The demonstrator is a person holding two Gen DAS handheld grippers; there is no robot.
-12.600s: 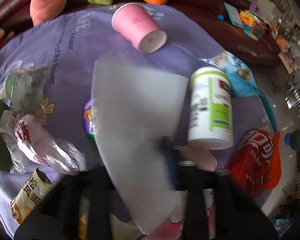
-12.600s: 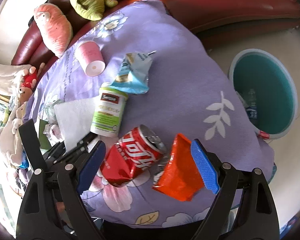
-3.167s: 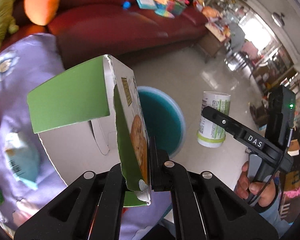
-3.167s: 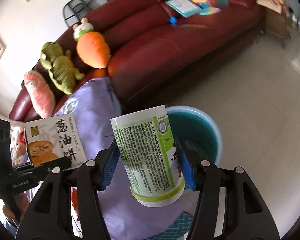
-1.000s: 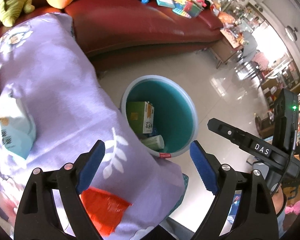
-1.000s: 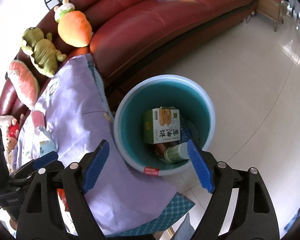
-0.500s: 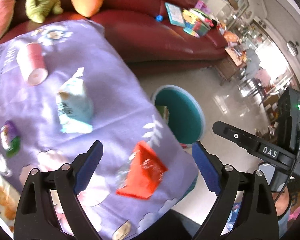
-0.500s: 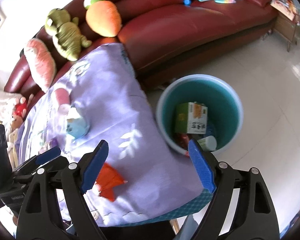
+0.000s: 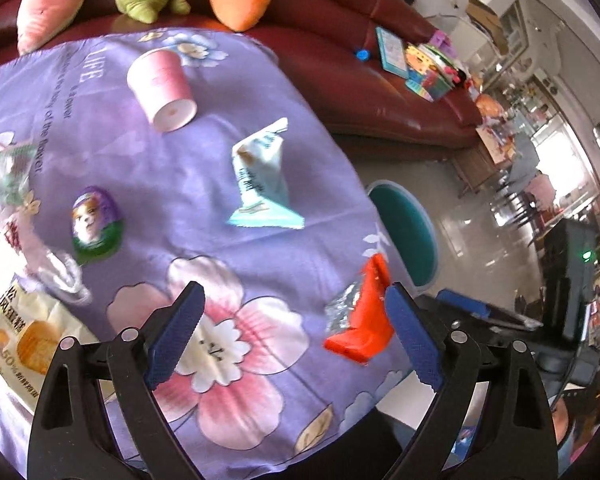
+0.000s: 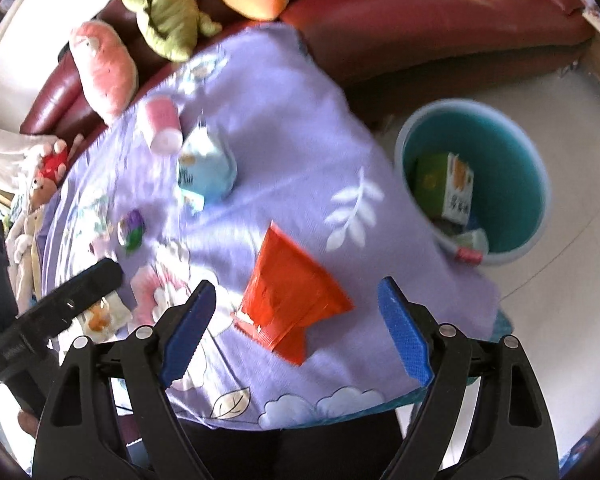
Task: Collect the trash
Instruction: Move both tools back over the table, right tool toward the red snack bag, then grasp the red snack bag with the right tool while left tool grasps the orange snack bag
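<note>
Both grippers hang open and empty over the purple flowered tablecloth (image 9: 172, 160). My left gripper (image 9: 296, 336) is above the pink flower print, with an orange-red foil wrapper (image 9: 364, 320) beside its right finger. My right gripper (image 10: 296, 328) is just in front of the same wrapper (image 10: 292, 300). On the cloth lie a light blue snack bag (image 9: 260, 184) (image 10: 204, 168), a pink paper cup (image 9: 164, 88) (image 10: 162, 126) on its side, and a purple-green lid (image 9: 94, 220). The teal bin (image 10: 472, 184) on the floor holds a green box (image 10: 444, 188) and a white bottle.
A yellow bread bag (image 9: 24, 336) and clear plastic wrappers (image 9: 16, 208) lie at the cloth's left. Plush toys (image 10: 168, 4) sit on the red sofa (image 10: 420, 12) behind the table. The bin's rim (image 9: 404, 232) shows past the table's right edge, on a shiny tiled floor.
Both grippers have swung away from the bin and back over the table. The trash on the cloth now looks closer, and the orange-red wrapper sits near both grippers' fingers.
</note>
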